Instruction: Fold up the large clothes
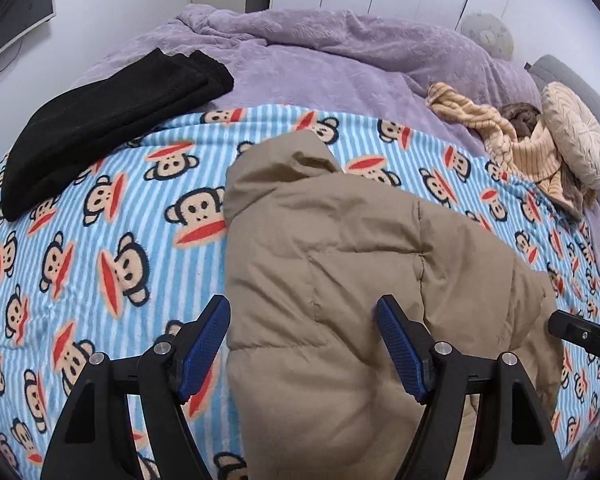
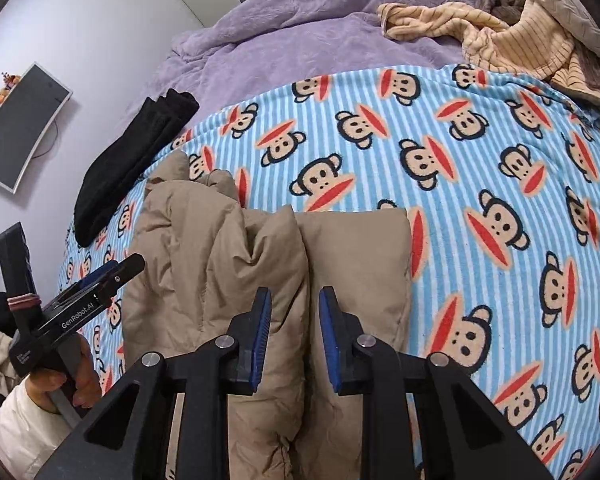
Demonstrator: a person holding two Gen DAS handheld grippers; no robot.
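The left gripper (image 1: 304,344) has its jaws spread wide, grasping nothing; its blue pads (image 1: 206,350) hang over the near part of a tan puffer jacket (image 1: 340,264), and contact cannot be told. The right gripper (image 2: 294,338) has its jaws narrowed to a small gap over a fold of the jacket (image 2: 260,264); whether the pads (image 2: 260,336) pinch the cloth cannot be told.

In the left view the jacket runs from 6 o'clock up to the middle, bunched and partly folded, on a blue striped blanket (image 1: 100,248) with monkey faces. A folded black garment (image 1: 100,112) lies at 10 o'clock, partly on the blanket and partly on a purple cover (image 1: 320,56) that fills 12 o'clock. At 2 o'clock a crumpled cream striped garment (image 1: 512,136) sits beside a round cushion (image 1: 576,132). In the right view, a hand (image 2: 78,376) at 8 o'clock holds the left gripper.
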